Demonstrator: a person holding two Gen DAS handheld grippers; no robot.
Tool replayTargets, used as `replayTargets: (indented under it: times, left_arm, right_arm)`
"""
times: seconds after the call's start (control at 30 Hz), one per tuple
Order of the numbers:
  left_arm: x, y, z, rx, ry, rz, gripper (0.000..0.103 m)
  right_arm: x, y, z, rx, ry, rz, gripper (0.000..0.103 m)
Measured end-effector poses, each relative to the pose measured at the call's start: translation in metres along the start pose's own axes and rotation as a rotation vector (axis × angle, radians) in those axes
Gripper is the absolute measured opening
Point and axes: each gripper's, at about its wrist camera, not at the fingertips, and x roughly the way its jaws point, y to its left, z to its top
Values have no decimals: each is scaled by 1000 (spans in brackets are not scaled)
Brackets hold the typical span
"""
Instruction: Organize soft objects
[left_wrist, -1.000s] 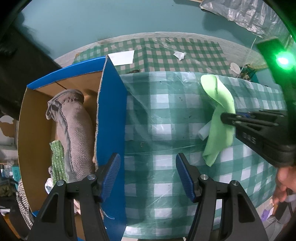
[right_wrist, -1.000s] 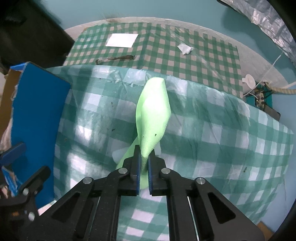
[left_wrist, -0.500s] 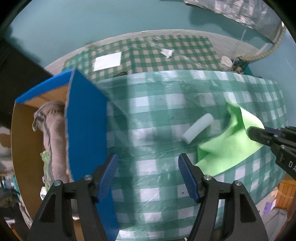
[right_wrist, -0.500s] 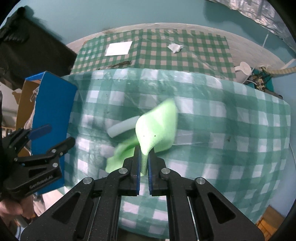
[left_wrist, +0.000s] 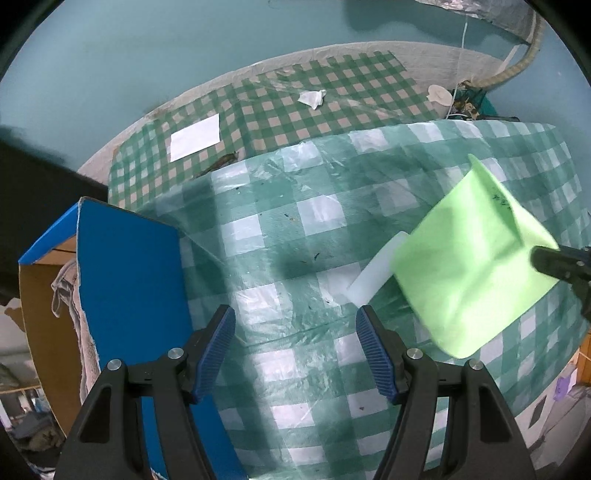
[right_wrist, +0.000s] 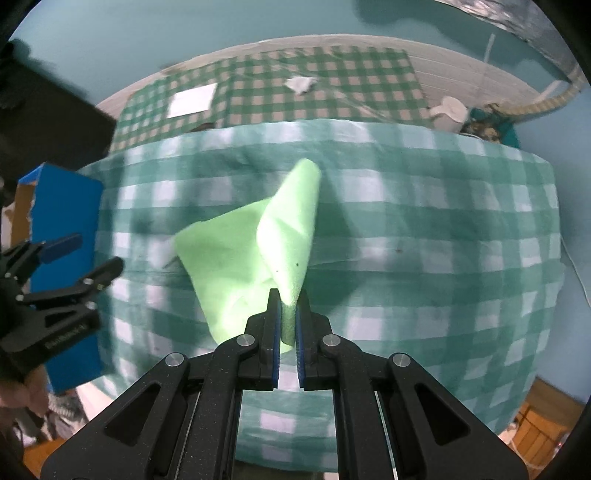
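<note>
The green foam sheet (right_wrist: 258, 254) hangs pinched by one corner in my right gripper (right_wrist: 287, 325), lifted above the checked tablecloth (right_wrist: 424, 258). My left gripper (left_wrist: 295, 347) is spread wide with nothing between its pads, over the cloth beside the blue box (left_wrist: 125, 266). A white foam roll (left_wrist: 373, 277) lies partly hidden under the sheet.

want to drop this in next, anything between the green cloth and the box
Nothing visible on the table lies between them. The cloth, pinched in the right tool, hangs over a white roll. The open left tool hovers in that gap, beside the box's raised blue flap.
</note>
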Motion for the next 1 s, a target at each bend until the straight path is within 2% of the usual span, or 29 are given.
replayTargets:
  times: [0.1,0.23,0.37,0.47,0.53,0.63,0.73,1.0]
  left_arm:
    - [3,2,1,-10,7,0,69]
    - [6,-2,4,-7,14,-8,69]
    - [8,-9,8,21,11,-12,70]
    - [11,-16,11,45,10,-18,70]
    - [14,-21,14,64,12,-17,71]
    - [20,-28,18,94,19,-6,71]
    - [26,-31,20,109,30,7,71]
    - [30,-34,24,107,41,8,71]
  right_arm:
    - [-2,-20,-3,28,-2,-40,6]
    - [-5,-49,-9,75,6,-50,6]
    - [-2,-59,-10,92,21,34,7]
    - [7,-56,-8,74,36,77,17]
    - [13,-55,-7,71,44,98,38]
    - [24,-51,-6,55,61,98,54]
    - [32,-48,-5,38,78,35,58]
    - [52,-44,1,20,99,-39,60]
